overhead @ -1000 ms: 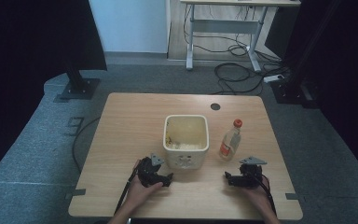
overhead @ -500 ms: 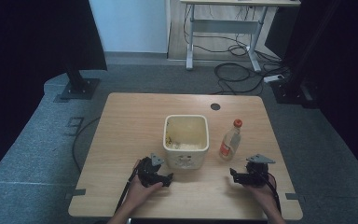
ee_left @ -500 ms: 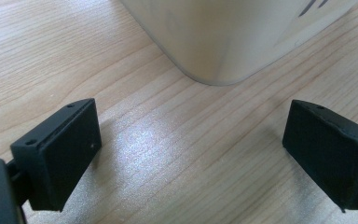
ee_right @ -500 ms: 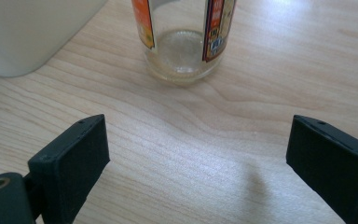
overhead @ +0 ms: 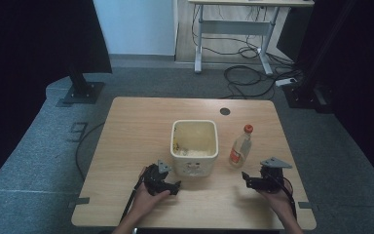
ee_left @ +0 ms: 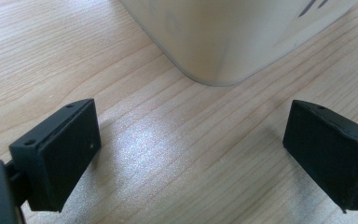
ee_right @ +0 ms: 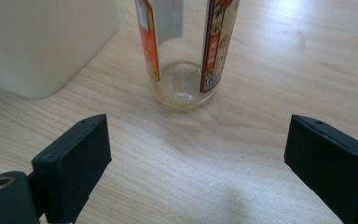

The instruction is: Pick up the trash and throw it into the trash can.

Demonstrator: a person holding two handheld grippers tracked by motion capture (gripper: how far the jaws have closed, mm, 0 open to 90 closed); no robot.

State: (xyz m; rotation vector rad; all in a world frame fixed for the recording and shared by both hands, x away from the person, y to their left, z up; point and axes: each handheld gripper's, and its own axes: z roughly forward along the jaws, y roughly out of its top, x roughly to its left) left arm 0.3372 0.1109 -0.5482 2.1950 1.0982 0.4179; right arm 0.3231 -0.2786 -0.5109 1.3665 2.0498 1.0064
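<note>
A cream square bin [overhead: 195, 167] stands at the table's middle with pale scraps inside. A clear bottle [overhead: 240, 148] with a red cap and an orange label stands upright just right of it. My left gripper [overhead: 177, 185] rests low at the bin's front left corner, open, and in the left gripper view the gripper [ee_left: 191, 154] has bare wood between its pads and the bin [ee_left: 223, 37] just ahead. My right gripper [overhead: 246, 178] hovers in front of the bottle, open; its jaws have just been closing slightly, with nothing between them. In the right gripper view the gripper [ee_right: 200, 163] faces the bottle [ee_right: 186, 56], and the bin [ee_right: 42, 42] stands at the left.
The wooden table [overhead: 136, 126] has a dark cable hole [overhead: 225, 111] near its far edge. Beyond the table, cables [overhead: 253, 75] lie on the grey floor under a desk frame [overhead: 233, 29]. Black stand bases [overhead: 80, 90] flank the table.
My right gripper has risen a little off the table and shifted slightly right, in front of the bottle. The left gripper, the bin and the bottle have stayed put.
</note>
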